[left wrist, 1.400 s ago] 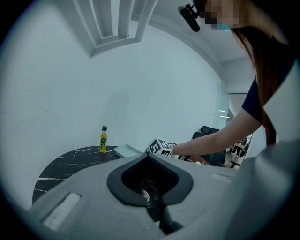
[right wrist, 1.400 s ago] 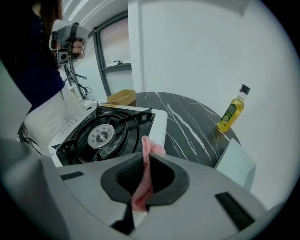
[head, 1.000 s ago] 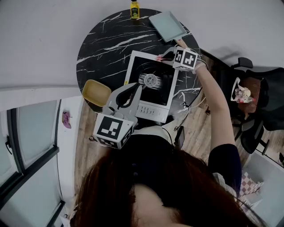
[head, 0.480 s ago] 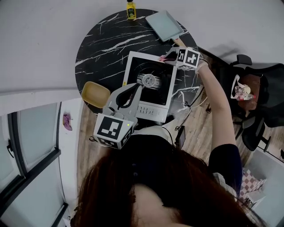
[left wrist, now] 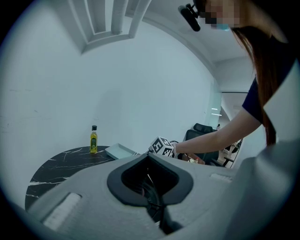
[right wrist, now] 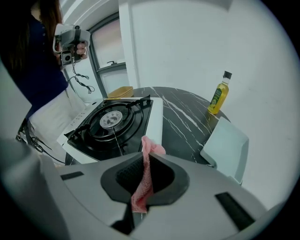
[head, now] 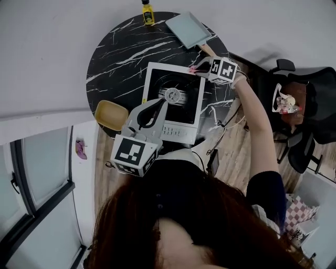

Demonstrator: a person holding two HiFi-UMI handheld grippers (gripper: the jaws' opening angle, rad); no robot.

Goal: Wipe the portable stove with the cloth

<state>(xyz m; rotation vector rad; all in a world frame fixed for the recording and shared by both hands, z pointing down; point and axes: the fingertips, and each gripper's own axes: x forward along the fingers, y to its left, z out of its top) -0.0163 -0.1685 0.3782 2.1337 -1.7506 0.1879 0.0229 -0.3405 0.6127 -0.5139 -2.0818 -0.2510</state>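
Note:
The portable stove (head: 170, 100), white with a black burner top, stands on the round black marble table (head: 121, 52). My right gripper (head: 202, 67) is at the stove's far right corner, shut on a pink cloth (head: 193, 69). In the right gripper view the cloth (right wrist: 151, 149) sticks out of the shut gripper (right wrist: 144, 180) over the white rim of the stove (right wrist: 112, 122). Whether it touches the rim I cannot tell. My left gripper (head: 149, 113) hovers over the stove's near left corner, shut and holding nothing. Seen along its jaws, the left gripper (left wrist: 150, 187) is raised above the table.
A yellow-green bottle (head: 148, 13) stands at the table's far edge beside a pale blue tray (head: 187, 29). A yellow bowl (head: 111, 113) sits at the near left edge. Cables (head: 223, 123) hang off the table's right side. Office chairs (head: 302, 105) stand to the right.
My right gripper has carried the cloth a little further towards the stove's far right corner. The left gripper has stayed put.

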